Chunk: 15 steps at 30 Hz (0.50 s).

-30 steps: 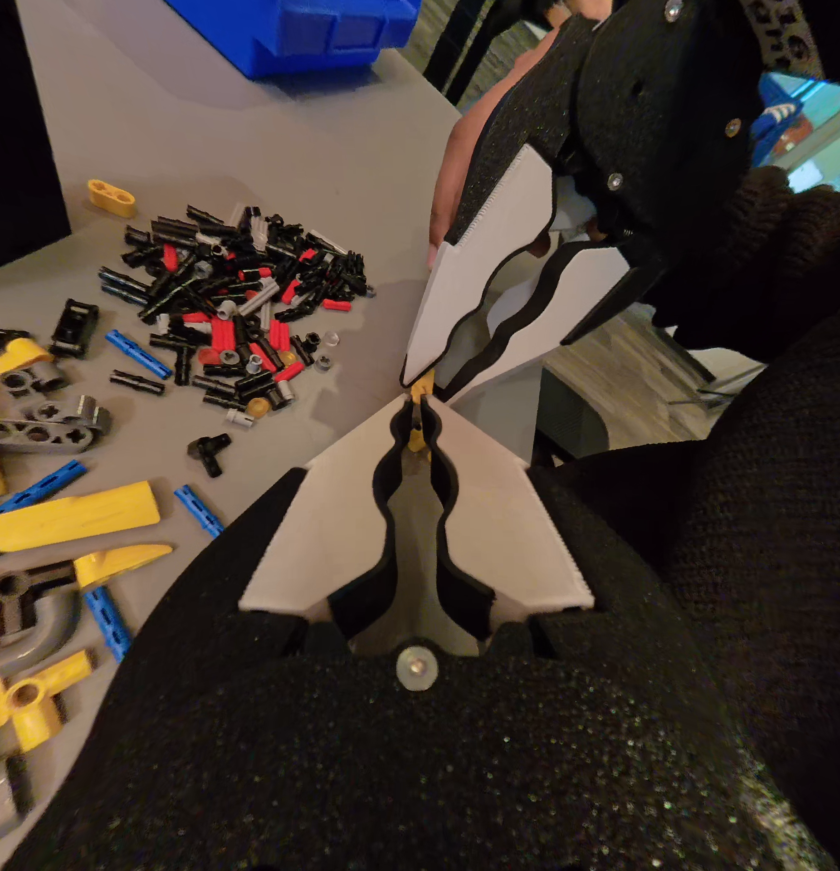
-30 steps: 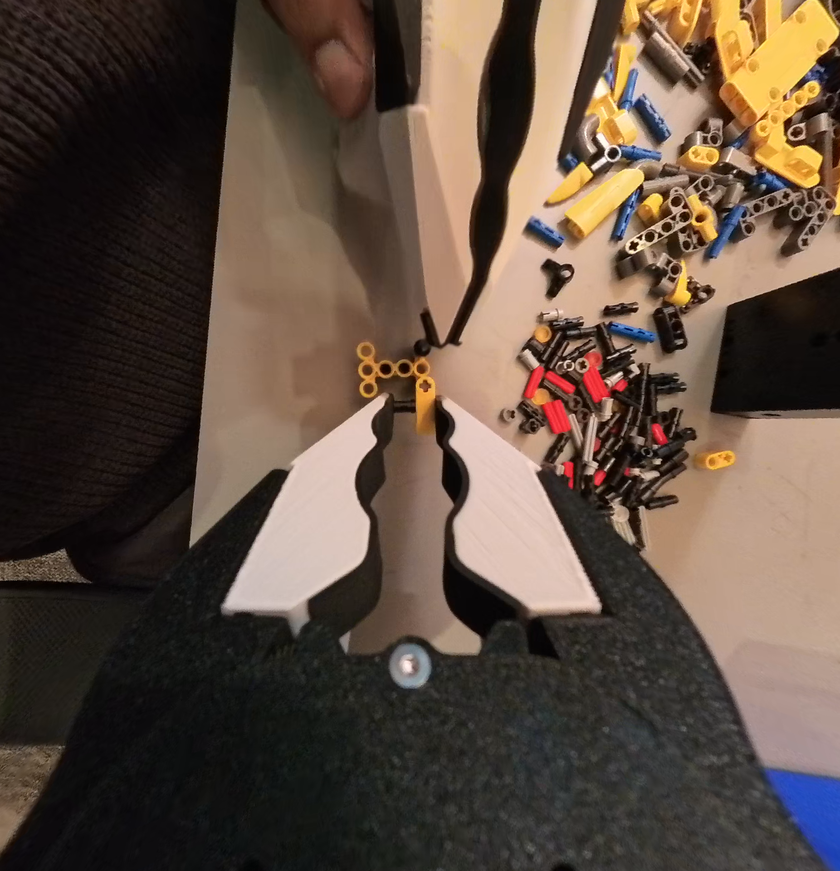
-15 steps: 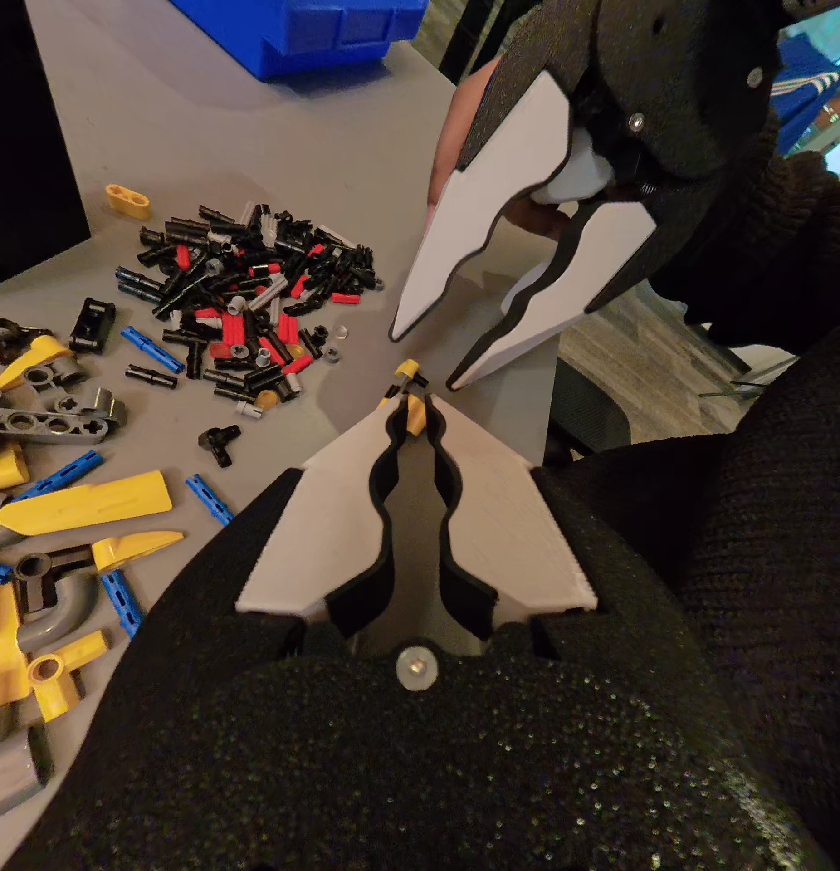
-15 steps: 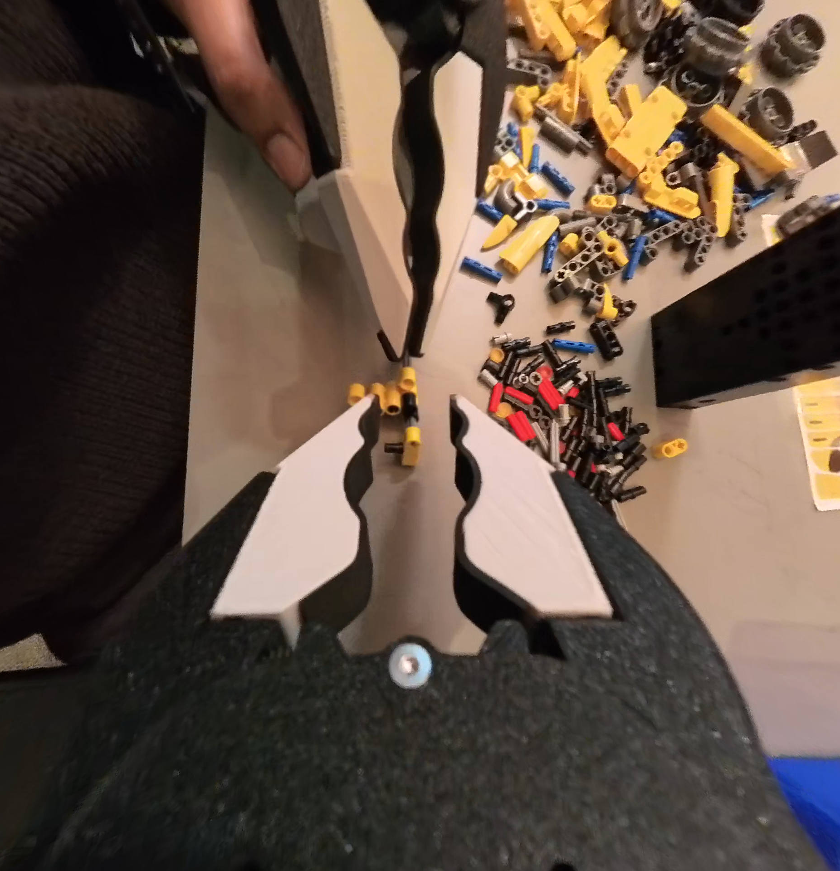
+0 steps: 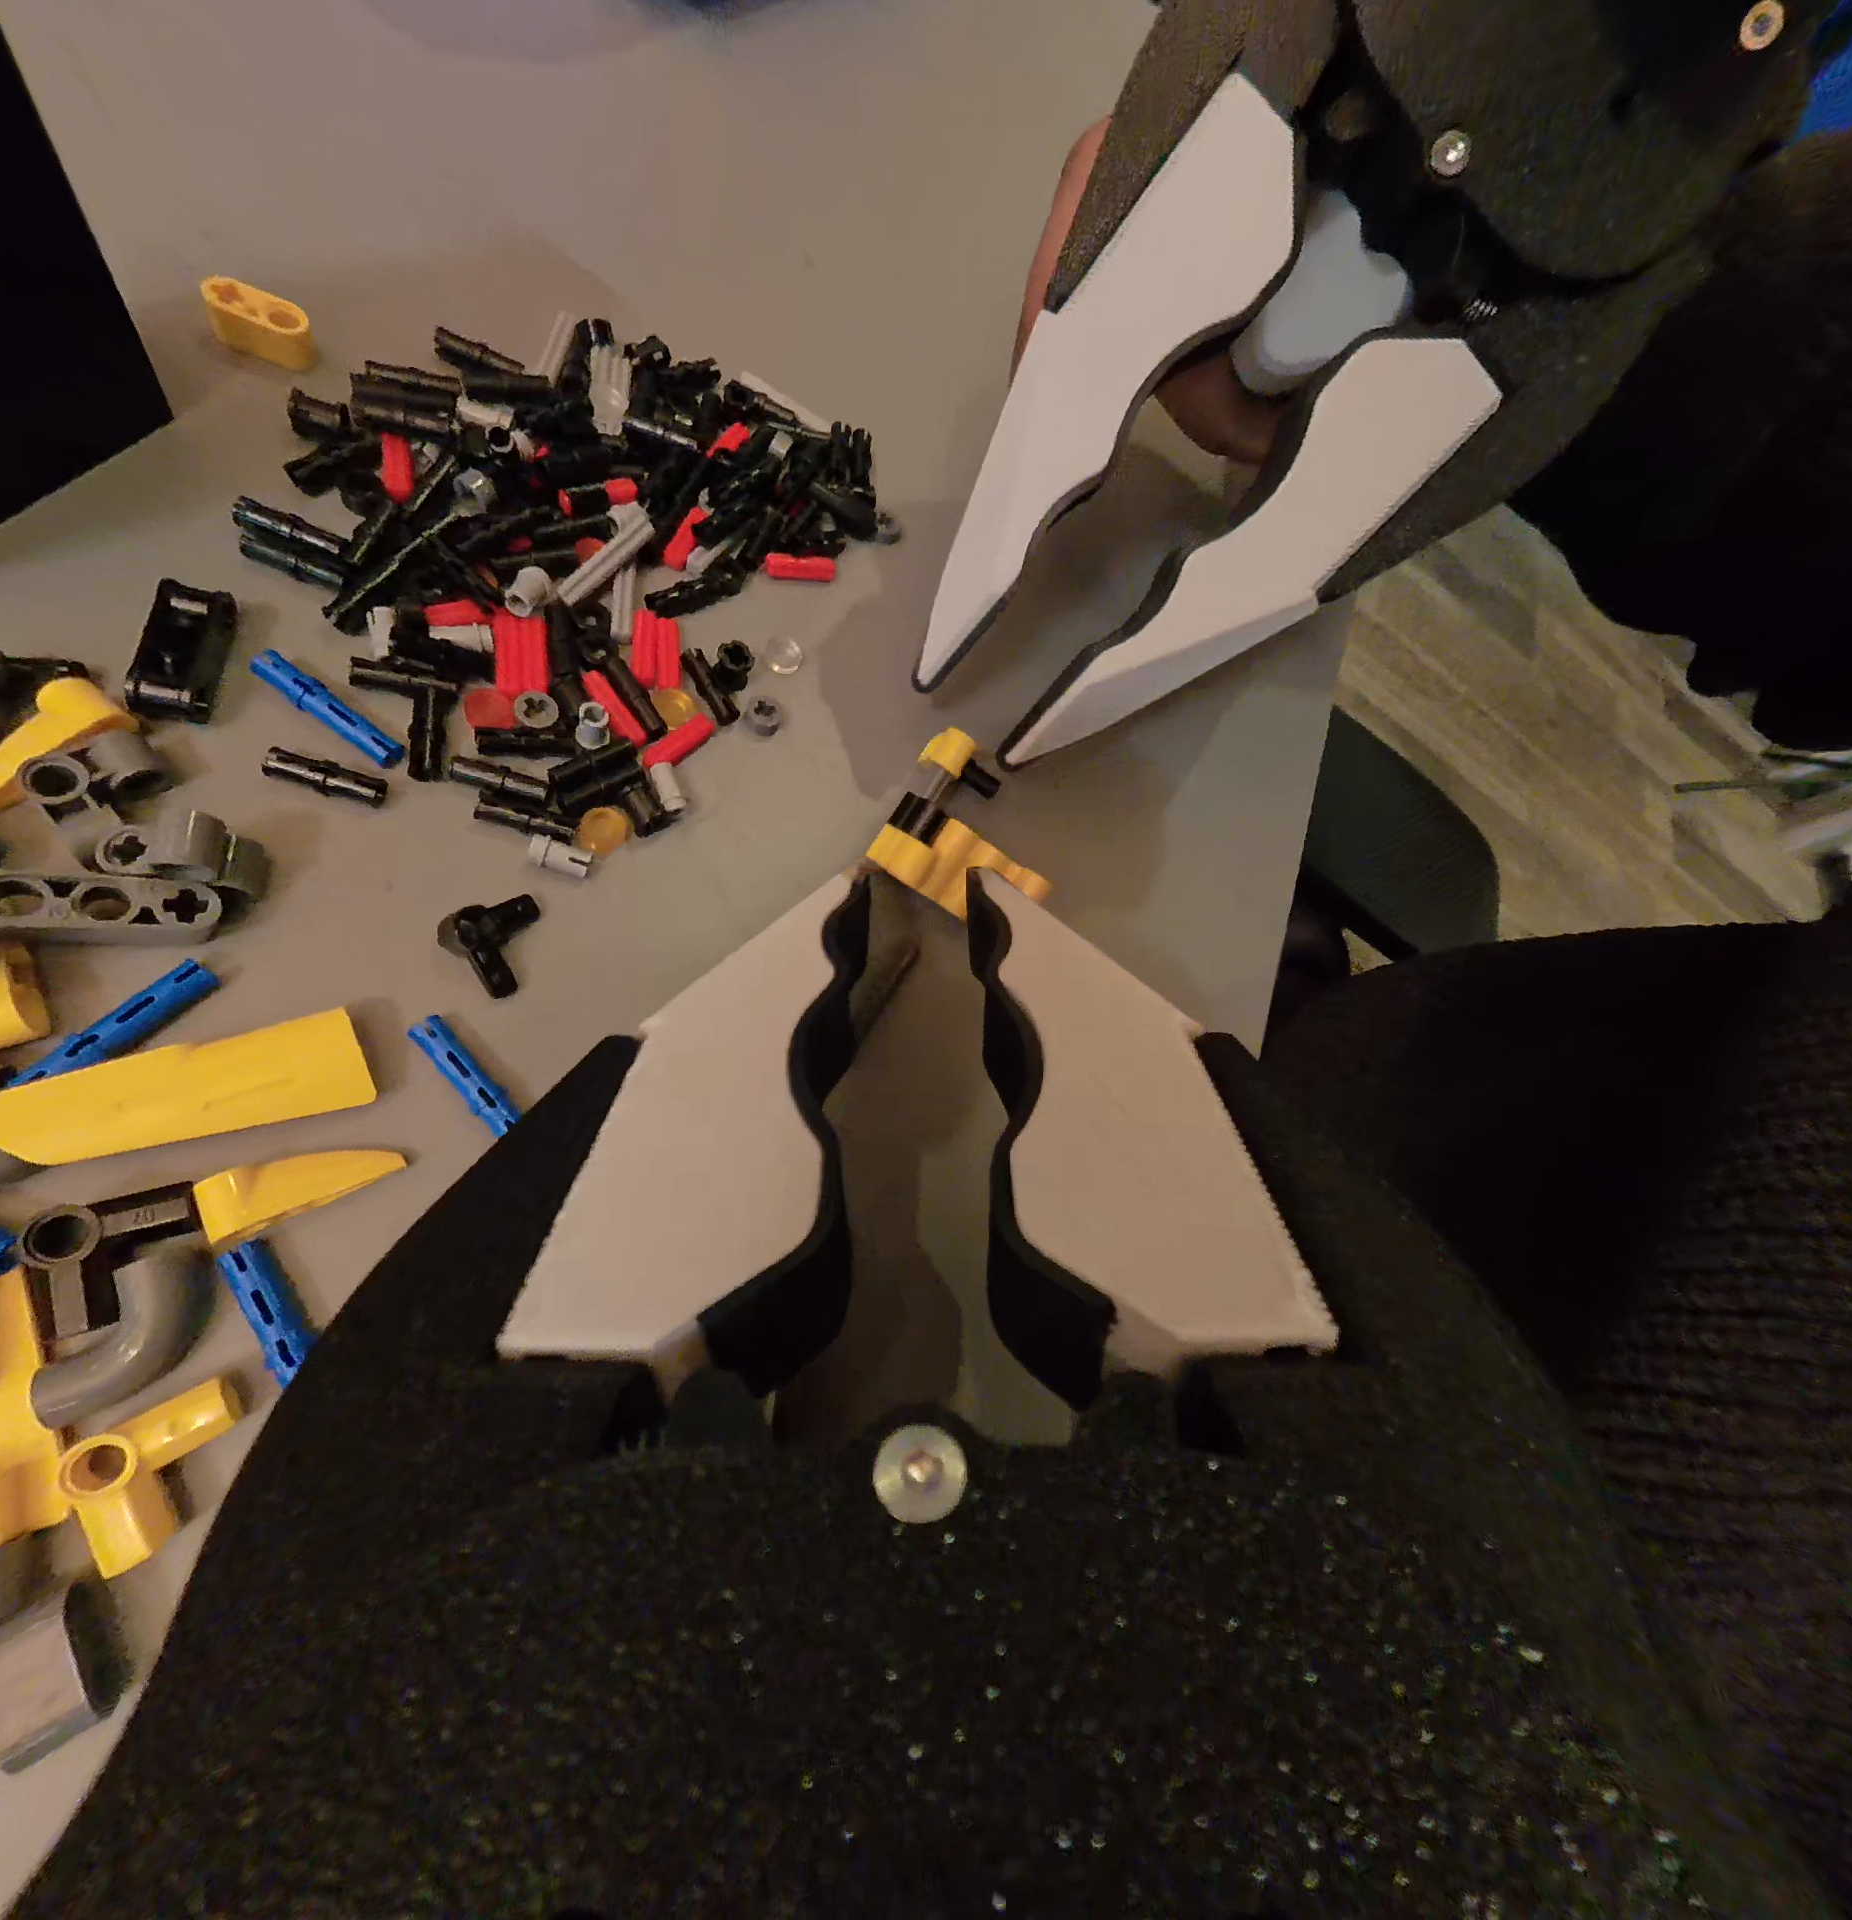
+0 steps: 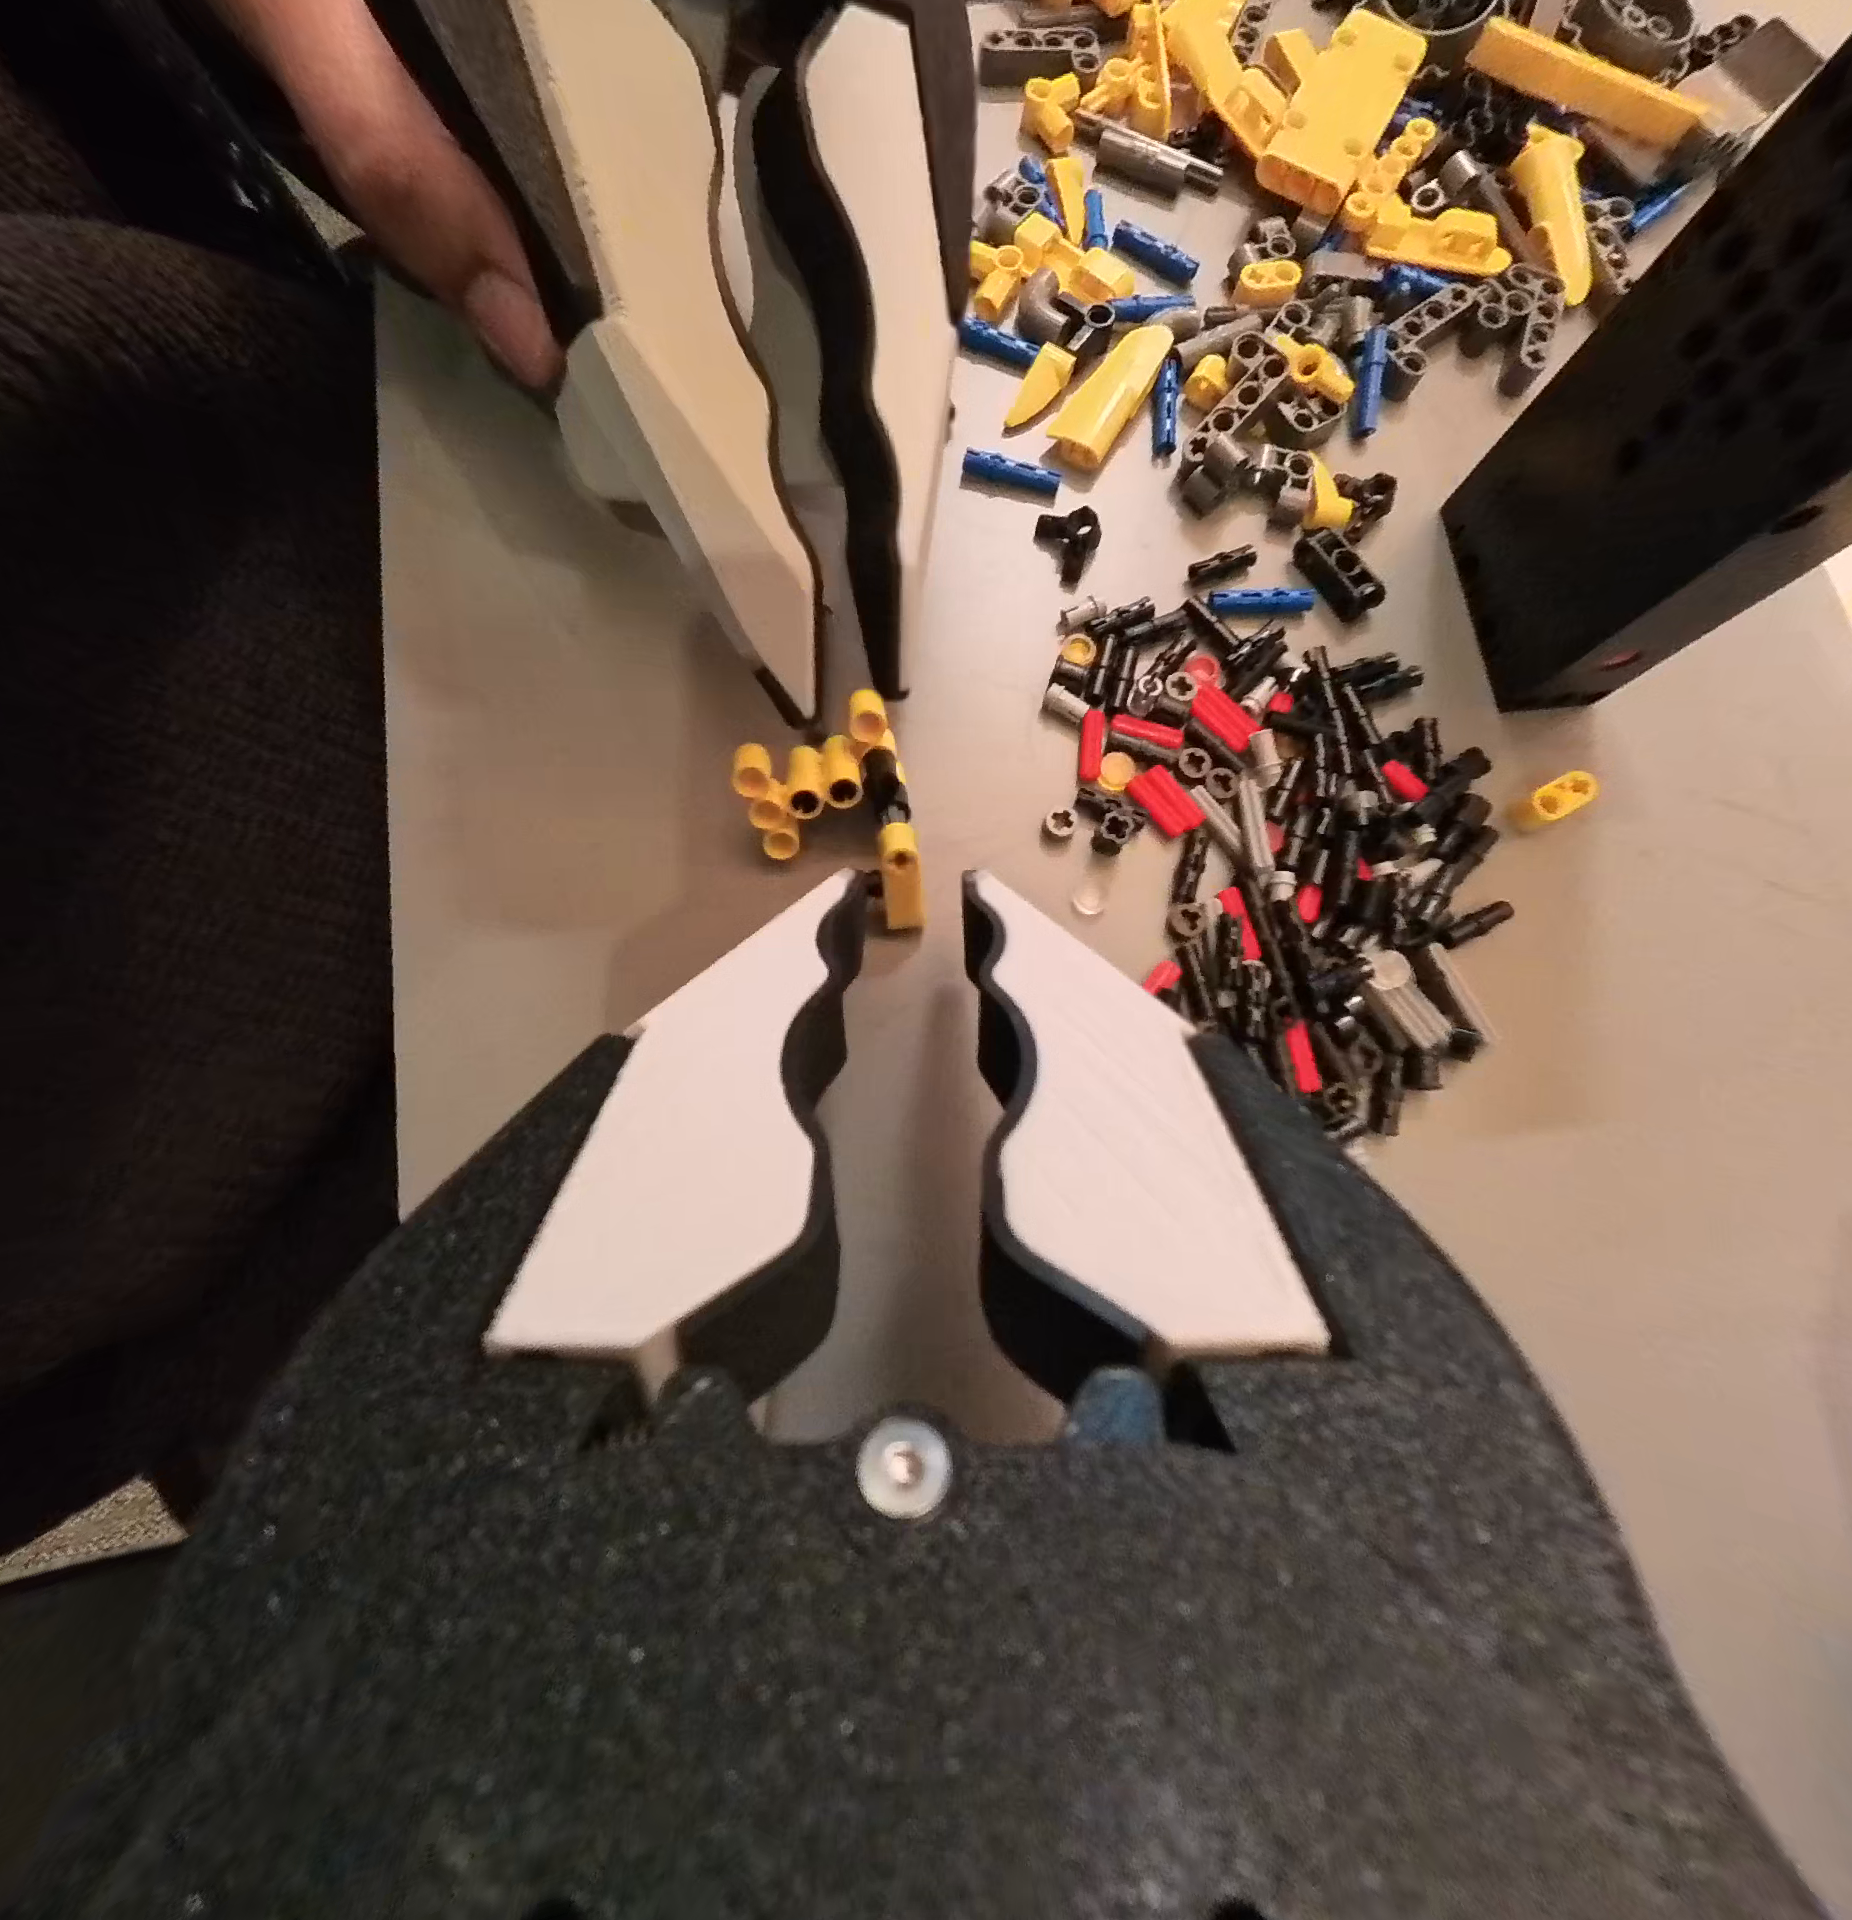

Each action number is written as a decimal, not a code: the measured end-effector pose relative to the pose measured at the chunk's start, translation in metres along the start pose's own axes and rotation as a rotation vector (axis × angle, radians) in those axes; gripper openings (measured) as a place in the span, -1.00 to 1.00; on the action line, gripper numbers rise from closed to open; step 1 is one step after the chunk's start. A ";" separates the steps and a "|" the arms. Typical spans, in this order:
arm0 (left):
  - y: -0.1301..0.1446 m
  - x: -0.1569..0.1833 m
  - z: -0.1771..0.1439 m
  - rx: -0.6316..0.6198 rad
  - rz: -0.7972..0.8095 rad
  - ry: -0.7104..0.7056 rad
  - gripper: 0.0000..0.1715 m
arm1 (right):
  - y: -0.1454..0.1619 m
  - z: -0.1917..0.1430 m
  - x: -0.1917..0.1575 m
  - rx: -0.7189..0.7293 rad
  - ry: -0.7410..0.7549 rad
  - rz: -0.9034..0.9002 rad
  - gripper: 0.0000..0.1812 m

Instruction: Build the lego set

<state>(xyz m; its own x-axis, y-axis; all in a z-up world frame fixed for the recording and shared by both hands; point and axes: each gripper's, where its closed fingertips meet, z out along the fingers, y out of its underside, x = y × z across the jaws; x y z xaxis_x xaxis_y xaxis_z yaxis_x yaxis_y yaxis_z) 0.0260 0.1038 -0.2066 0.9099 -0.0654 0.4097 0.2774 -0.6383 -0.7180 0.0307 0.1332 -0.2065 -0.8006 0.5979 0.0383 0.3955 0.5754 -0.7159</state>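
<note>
My left gripper [image 5: 914, 883] is shut on a yellow L-shaped beam [image 5: 948, 857] and holds it just above the grey table near its edge. A black pin with a small yellow connector [image 5: 948, 750] sticks out from the beam's far end. My right gripper [image 5: 963, 722] is open and empty, its fingertips just beyond that connector. In the right wrist view, the right gripper [image 6: 911, 888] stands open with the connector [image 6: 901, 868] next to its left fingertip. The left gripper [image 6: 849, 707] grips the beam [image 6: 797, 784] from the far side.
A pile of black, red and grey pins [image 5: 548, 582] lies left of the grippers. Larger yellow, blue and grey pieces [image 5: 174, 1081] lie farther left. A black perforated box [image 6: 1670, 416] stands behind the pile. The table edge [image 5: 1306, 831] and a dark sleeve are close on the right. Both grippers' tips are close together, under 4 cm apart.
My right gripper was shut on the small yellow connector, then opened, let it go and drew back a little. My left gripper has kept hold of the yellow beam.
</note>
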 end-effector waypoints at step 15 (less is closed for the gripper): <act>0.005 -0.001 0.001 -0.036 0.013 -0.013 -0.77 | -0.001 0.006 -0.001 0.003 -0.028 -0.034 -0.87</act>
<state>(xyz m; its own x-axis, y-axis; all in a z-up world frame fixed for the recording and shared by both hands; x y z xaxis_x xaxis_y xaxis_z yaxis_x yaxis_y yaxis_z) 0.0265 0.1010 -0.2113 0.9173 -0.0633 0.3930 0.2551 -0.6644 -0.7025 0.0286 0.1283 -0.2098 -0.8258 0.5624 0.0430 0.3670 0.5935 -0.7163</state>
